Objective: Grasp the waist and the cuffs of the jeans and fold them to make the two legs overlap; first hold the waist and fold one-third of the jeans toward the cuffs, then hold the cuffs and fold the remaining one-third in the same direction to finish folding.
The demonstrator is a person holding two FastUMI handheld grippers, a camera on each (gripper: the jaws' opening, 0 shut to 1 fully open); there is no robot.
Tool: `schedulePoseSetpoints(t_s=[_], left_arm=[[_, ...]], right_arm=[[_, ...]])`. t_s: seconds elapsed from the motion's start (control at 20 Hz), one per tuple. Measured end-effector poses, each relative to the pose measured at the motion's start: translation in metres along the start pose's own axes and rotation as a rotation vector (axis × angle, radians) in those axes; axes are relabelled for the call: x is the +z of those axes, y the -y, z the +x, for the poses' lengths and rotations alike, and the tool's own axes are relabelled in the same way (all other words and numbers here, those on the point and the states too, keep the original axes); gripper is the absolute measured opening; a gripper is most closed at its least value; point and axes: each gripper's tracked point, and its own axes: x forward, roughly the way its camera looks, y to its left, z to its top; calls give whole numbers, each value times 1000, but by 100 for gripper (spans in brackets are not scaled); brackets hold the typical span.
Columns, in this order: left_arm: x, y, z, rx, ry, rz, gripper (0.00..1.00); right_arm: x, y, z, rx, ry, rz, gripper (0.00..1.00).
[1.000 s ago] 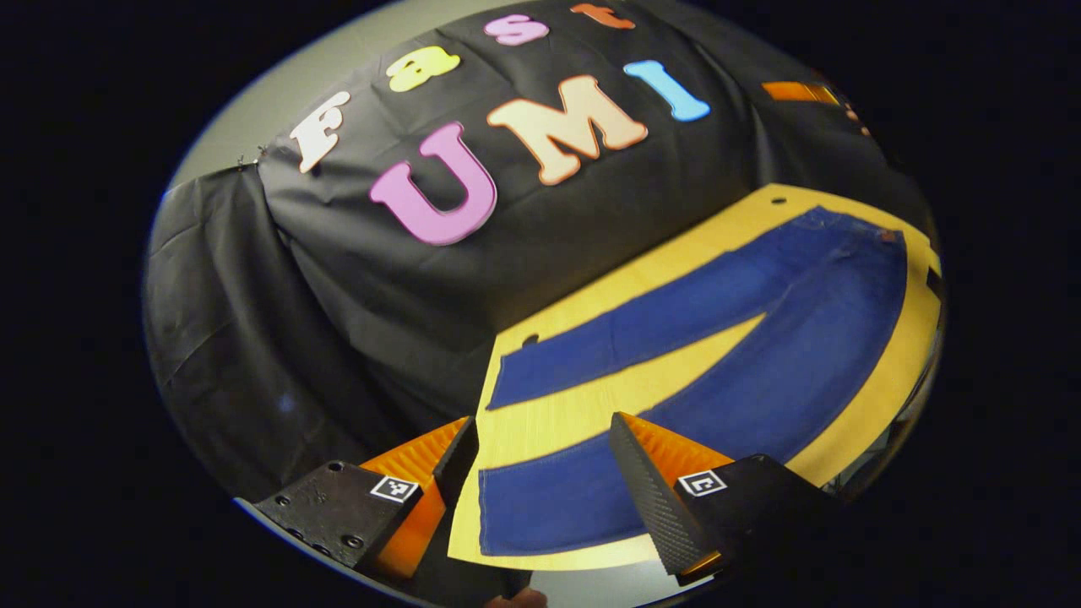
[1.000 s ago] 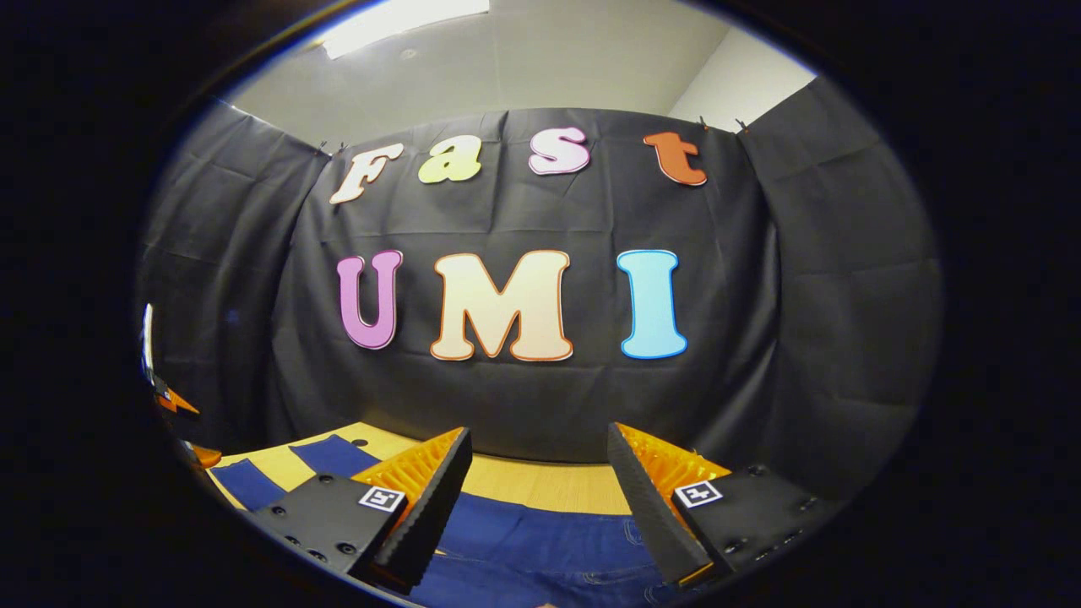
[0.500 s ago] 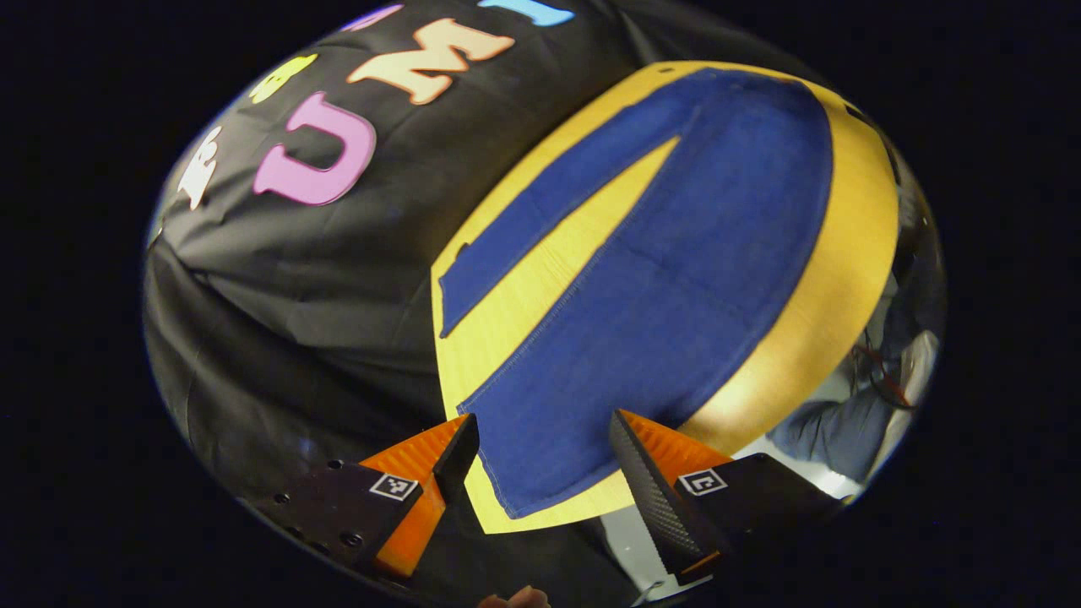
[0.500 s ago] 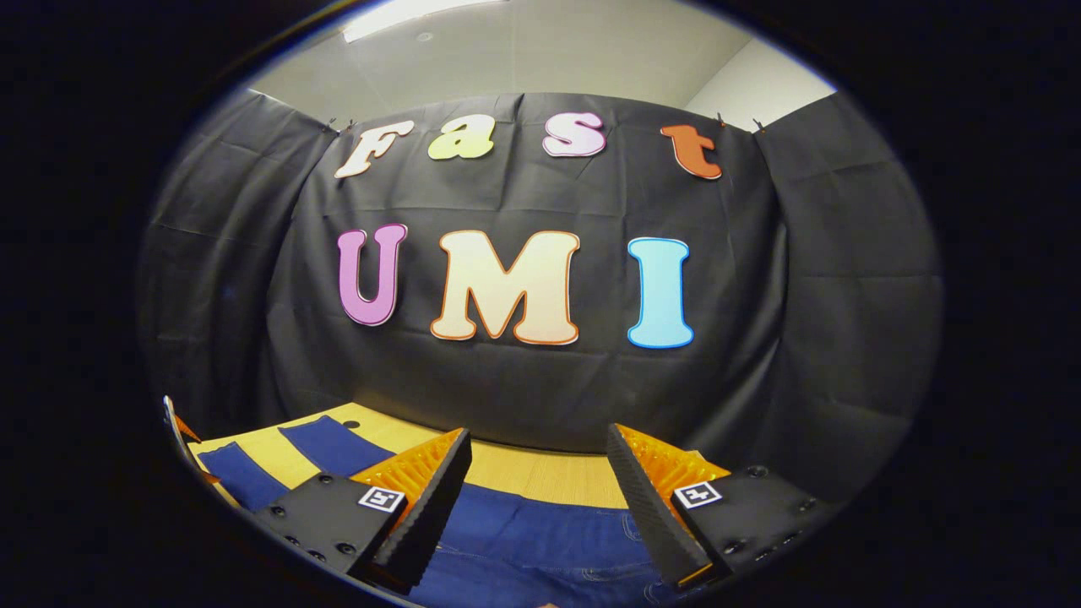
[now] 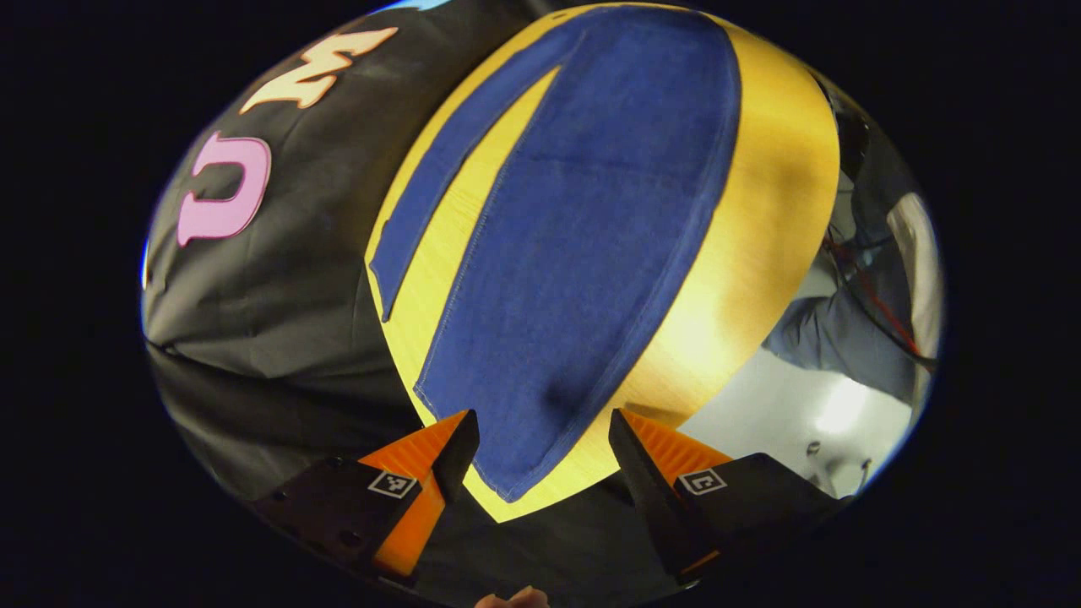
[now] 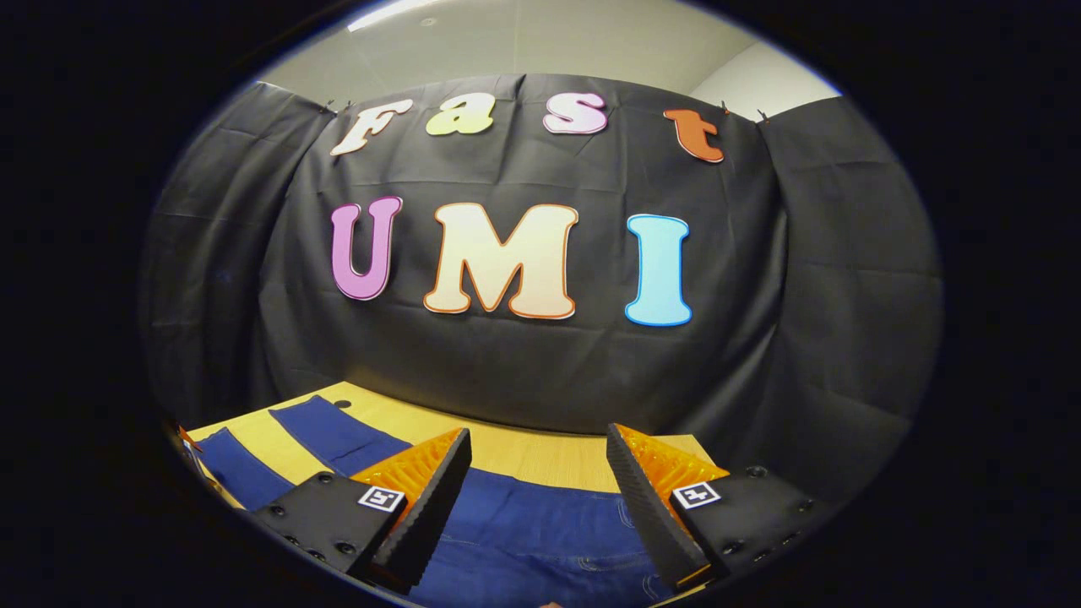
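Both sets of jaws stand wide apart with nothing between them. Over to the left gripper (image 5: 534, 439): it hangs above the cuff end of the jeans (image 5: 574, 253), which lie flat on the yellow wooden table (image 5: 760, 236). In the left gripper view the near leg runs straight up and away from the fingers, its hem just beyond the tips at the table's near corner. The other leg splays off to the left, with a wedge of bare table between the two. So the long axis runs from cuffs by this gripper to the waist at the far end.

Now the right gripper (image 6: 538, 460): it sits over the waist end, denim stitching visible between its fingers, while both legs stretch off to the left in the right gripper view. Each finger mount carries a small square black-and-white marker (image 6: 698, 494). No brand or tag on the jeans can be read.
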Motion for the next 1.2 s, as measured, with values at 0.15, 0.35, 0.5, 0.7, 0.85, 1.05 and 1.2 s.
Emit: schedulePoseSetpoints(t_s=[0.15, 0.35, 0.5, 0.7, 0.85, 1.05, 1.2], left_arm=[[-2, 1, 10, 14, -8, 98, 92], [2, -11, 20, 39, 8, 102, 87], [8, -20, 33, 52, 18, 133, 82], [5, -14, 44, 28, -6, 110, 52], [4, -1, 47, -35, -39, 50, 30], [3, 2, 44, -6, -48, 17, 3], [4, 1, 44, 0, -65, -1, 0]], right_arm=[[-6, 6, 1, -20, -11, -8, 99], [-13, 8, 5, -40, -30, 16, 99], [-16, 10, 8, -54, -39, 23, 99], [-17, 22, 2, -86, -42, -5, 99], [-31, 40, -7, -116, -68, -76, 99], [-61, 78, -30, -150, -121, -303, 100], [-90, 97, -56, -119, -176, -492, 99]])
